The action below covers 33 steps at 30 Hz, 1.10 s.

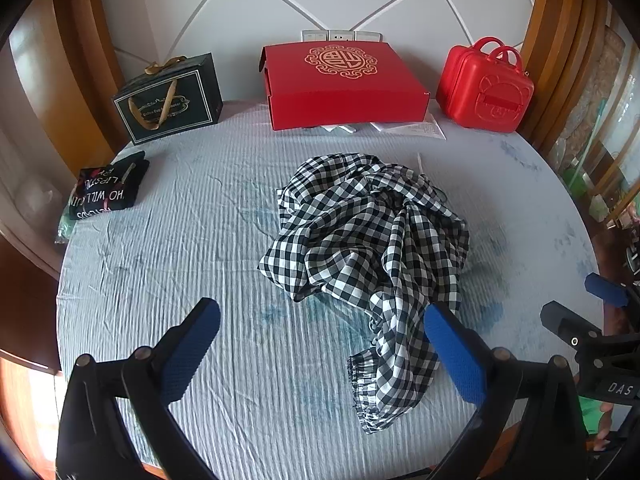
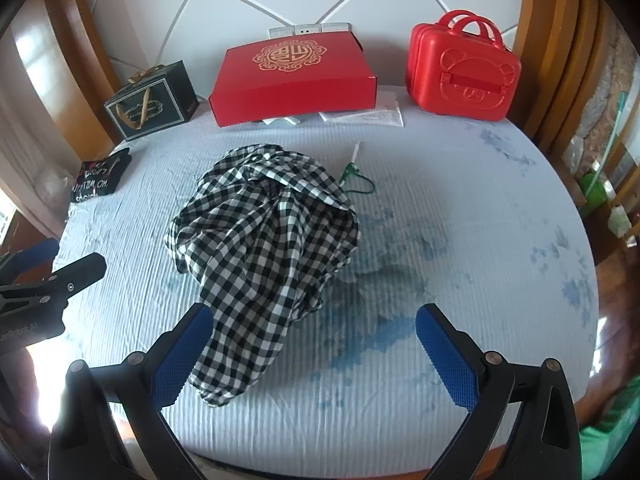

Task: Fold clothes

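Note:
A crumpled black-and-white checked garment [image 1: 368, 248] lies in a heap at the middle of the pale blue bed sheet [image 1: 180, 264]; it also shows in the right wrist view [image 2: 264, 248]. A ruffled end trails toward the near edge. My left gripper [image 1: 320, 344] is open and empty, just short of the heap, its right finger beside the trailing end. My right gripper [image 2: 314, 348] is open and empty, its left finger next to the trailing end. A folded black garment with white lettering [image 1: 106, 190] lies at the left edge.
At the back stand a dark gift bag [image 1: 170, 98], a flat red box [image 1: 340, 84] on papers, and a red plastic case [image 1: 486, 86]. A small green-corded item [image 2: 354, 176] lies behind the heap. Wooden bed frame curves round both sides.

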Available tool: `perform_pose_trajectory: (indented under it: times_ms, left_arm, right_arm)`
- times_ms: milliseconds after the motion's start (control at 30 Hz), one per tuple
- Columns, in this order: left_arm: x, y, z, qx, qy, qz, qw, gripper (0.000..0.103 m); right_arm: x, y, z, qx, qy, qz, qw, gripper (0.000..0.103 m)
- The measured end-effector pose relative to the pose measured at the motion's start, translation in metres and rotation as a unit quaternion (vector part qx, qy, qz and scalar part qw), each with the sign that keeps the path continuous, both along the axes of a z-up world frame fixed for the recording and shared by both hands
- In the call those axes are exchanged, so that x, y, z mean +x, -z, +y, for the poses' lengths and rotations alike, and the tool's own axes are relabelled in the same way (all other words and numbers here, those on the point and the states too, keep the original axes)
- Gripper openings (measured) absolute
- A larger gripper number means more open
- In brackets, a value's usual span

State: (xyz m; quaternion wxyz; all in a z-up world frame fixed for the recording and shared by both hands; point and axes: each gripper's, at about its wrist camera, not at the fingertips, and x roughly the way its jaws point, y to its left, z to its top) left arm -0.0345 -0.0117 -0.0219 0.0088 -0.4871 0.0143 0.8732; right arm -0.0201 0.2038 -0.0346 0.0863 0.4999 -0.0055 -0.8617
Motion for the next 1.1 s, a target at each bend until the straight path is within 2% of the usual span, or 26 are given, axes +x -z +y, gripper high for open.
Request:
perform_pose_trajectory:
  times_ms: [233,467,567,667,733,767,833,900,1000,1100]
  left_arm:
    - [-0.006,0.002,-0.004,0.005,-0.003,-0.003,1.0000,0.103]
    - [-0.013,0.006,-0.001,-0.012,-0.004,-0.006,0.9999,0.103]
    - [-0.021,0.013,-0.007,0.009,-0.002,-0.013,0.9999,0.103]
    - [-0.034,0.028,-0.018,0.049,0.007,0.003,0.9988,0.103]
    - [-0.051,0.046,-0.028,0.090,0.029,0.012,0.9955,0.103]
    - [-0.066,0.060,-0.032,0.088,0.025,-0.004,0.9958,0.103]
    - [-0.087,0.082,-0.034,0.050,0.012,-0.022,0.9984,0.103]
    - [-0.109,0.107,-0.037,0.011,-0.001,-0.036,0.9993,0.102]
    - [-0.131,0.137,-0.046,-0.002,-0.011,-0.058,0.9982,0.091]
    - [-0.147,0.168,-0.050,-0.001,-0.011,-0.085,0.9963,0.089]
  right_arm:
    - [-0.005,0.002,-0.003,-0.002,-0.009,0.001,1.000,0.103]
    - [-0.010,0.004,-0.010,0.005,-0.021,0.006,1.000,0.103]
    - [-0.017,0.007,-0.006,-0.002,-0.017,0.006,1.000,0.103]
    - [-0.028,0.018,0.002,-0.012,-0.010,0.001,1.000,0.102]
    - [-0.038,0.029,0.009,-0.021,-0.005,-0.008,1.000,0.097]
    - [-0.043,0.034,0.012,-0.026,-0.003,-0.012,1.000,0.093]
    - [-0.056,0.049,0.019,-0.037,0.003,-0.029,0.999,0.074]
    - [-0.073,0.066,0.026,-0.043,0.010,-0.049,0.998,0.067]
    - [-0.099,0.092,0.031,-0.046,0.018,-0.073,0.996,0.064]
    - [-0.125,0.115,0.031,-0.041,0.022,-0.087,0.995,0.066]
